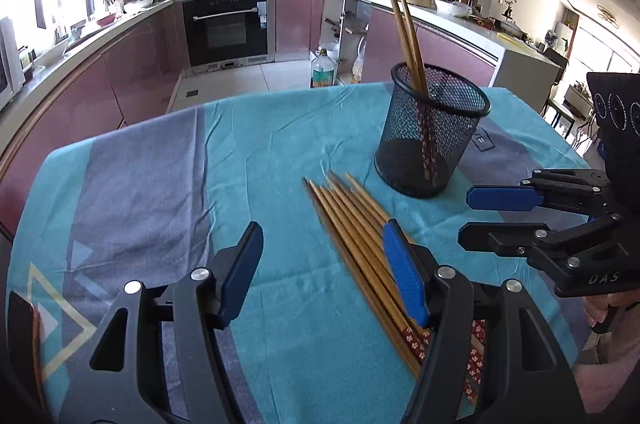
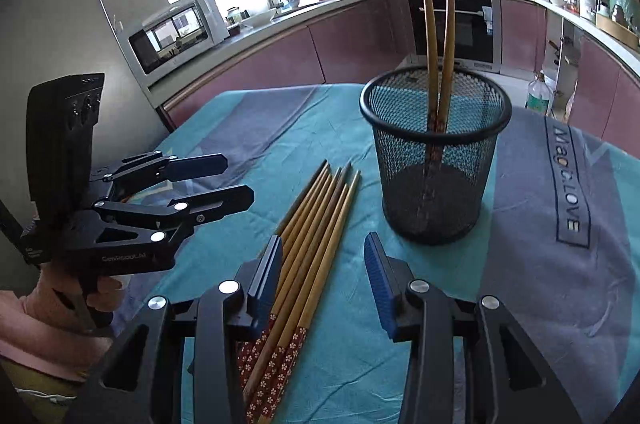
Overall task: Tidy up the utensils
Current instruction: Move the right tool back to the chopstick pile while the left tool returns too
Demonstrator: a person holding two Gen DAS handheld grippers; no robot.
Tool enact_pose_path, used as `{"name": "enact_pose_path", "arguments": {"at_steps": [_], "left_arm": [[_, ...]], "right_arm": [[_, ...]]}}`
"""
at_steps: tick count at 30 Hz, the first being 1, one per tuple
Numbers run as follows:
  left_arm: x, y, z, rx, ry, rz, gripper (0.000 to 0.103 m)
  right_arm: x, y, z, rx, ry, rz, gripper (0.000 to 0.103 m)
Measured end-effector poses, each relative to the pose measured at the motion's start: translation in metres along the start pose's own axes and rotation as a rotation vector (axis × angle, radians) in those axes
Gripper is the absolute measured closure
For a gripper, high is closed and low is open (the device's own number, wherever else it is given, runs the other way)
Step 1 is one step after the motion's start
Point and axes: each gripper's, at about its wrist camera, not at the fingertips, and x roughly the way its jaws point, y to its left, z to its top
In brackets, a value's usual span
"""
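Two chopsticks [image 2: 438, 36] stand in the mesh cup [image 2: 436, 160] already, while a loose bundle of chopsticks [image 2: 316, 224] lies flat on the table [image 1: 280, 152], so by my reading the sorting has begun and most of it is left. Nearest the cameras, the left gripper [image 1: 324, 264] has its jaws spread with nothing between them; its right-hand finger sits over the bundle. The right gripper [image 2: 324, 276] is also open and empty, its jaws wide, one finger just beside the bundle. The bundle lies near the table's near edge, its patterned ends toward the person, its tips pointing at the cup. The cup stands further in, toward the far edge. A teal and grey cloth covers the table. Beyond it runs a kitchen with mauve cabinets [image 1: 132, 72], a black oven [image 1: 228, 24] and bright windows.
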Motion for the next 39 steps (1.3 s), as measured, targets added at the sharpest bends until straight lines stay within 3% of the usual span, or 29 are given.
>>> {"name": "enact_pose_path", "arguments": {"at_steps": [9, 12, 39], "left_arm": [[0.016, -0.011, -0.023, 0.008, 0.068, 0.01, 0.041], [0.02, -0.016, -0.024, 0.014, 0.08, 0.007, 0.041], [0.031, -0.019, -0.031, 0.014, 0.112, 0.001, 0.047]], "right_arm": [[0.019, 0.008, -0.015, 0.003, 0.056, -0.057, 0.064], [0.021, 0.008, -0.019, 0.003, 0.064, -0.064, 0.07], [0.029, 0.011, -0.026, -0.004, 0.071, -0.116, 0.074]]}}
